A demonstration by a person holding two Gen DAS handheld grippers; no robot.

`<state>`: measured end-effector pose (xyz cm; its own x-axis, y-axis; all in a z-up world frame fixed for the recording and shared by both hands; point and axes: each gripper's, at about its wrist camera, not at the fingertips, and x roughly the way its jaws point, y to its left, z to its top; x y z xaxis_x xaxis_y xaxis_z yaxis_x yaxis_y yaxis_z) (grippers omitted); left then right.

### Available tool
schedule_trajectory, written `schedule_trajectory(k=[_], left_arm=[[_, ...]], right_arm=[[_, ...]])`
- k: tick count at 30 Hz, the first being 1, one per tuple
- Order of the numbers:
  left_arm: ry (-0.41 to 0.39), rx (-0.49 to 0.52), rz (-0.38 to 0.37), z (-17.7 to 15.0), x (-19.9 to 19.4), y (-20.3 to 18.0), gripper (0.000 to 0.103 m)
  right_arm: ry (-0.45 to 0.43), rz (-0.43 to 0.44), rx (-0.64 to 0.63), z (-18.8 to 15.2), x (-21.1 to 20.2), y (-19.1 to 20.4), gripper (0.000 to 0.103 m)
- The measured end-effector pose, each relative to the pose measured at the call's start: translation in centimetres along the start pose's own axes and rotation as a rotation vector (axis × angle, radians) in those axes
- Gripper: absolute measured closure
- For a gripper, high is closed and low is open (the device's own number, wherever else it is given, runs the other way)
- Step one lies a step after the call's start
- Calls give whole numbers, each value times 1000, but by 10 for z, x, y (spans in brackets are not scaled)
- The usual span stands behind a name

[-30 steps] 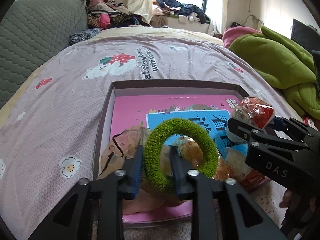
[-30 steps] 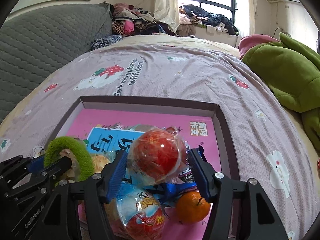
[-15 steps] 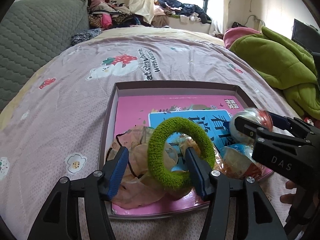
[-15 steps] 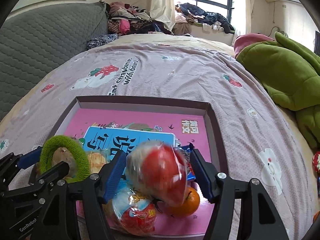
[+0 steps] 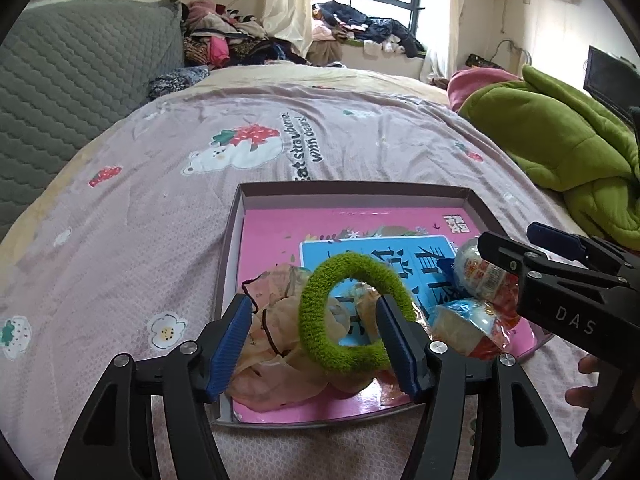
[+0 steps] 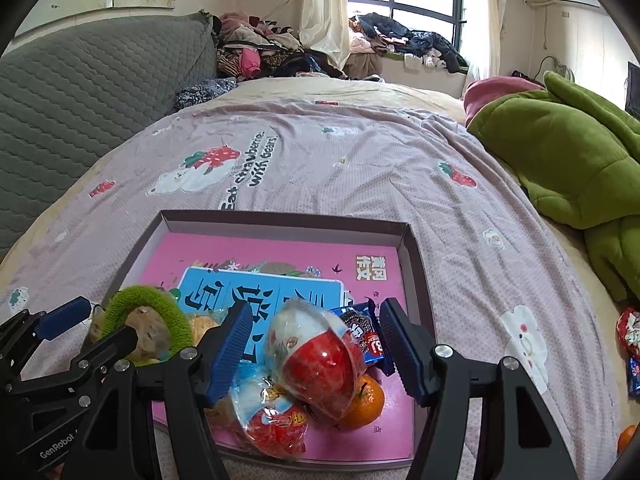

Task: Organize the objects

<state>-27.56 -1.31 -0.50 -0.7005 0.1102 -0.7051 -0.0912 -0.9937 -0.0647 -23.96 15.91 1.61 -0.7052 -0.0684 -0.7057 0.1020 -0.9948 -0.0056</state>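
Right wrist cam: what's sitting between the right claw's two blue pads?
The wrapped red apple lies between the right claw pads in the right wrist view, untouched by either, resting on other snacks in the box.

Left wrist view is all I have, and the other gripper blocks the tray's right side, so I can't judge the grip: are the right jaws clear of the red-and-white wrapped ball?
Observer: Yes. In the right wrist view the right gripper has its jaws open, with a gap on each side of the wrapped ball.
Operator: What is it lying on?
Observer: It appears to rest on an orange and a red-and-blue snack bag, inside the tray.
Operator: Anything still outside the tray?
Observer: Yes, on the bedspread to its right: a red wrapped item, a blue packet and a second orange.
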Motion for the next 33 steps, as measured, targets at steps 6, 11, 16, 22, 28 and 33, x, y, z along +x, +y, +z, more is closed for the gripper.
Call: schedule_trajectory(k=[6,11,16,22,28,33], left_arm=[[-13,-10,18,4,-13,1,37],[-22,-19,26,7,-27,1,31],[-33,-19,38,9,-42,-1,30],[-46,-23,46,10,-61,-3,29],[-68,-35,51,11,-84,-5,28],[-80,-35,57,9,-103,-8,28]], right_arm=[[-18,11,-4,5,-15,3,38],[-39,27,-1,8,-30,5,38],[-55,40,4,11,-46,5,38],[-76,50,5,12,-66,5,38],[-111,52,-2,13,-91,4,38],[-133,54,-13,9,-113,6,38]])
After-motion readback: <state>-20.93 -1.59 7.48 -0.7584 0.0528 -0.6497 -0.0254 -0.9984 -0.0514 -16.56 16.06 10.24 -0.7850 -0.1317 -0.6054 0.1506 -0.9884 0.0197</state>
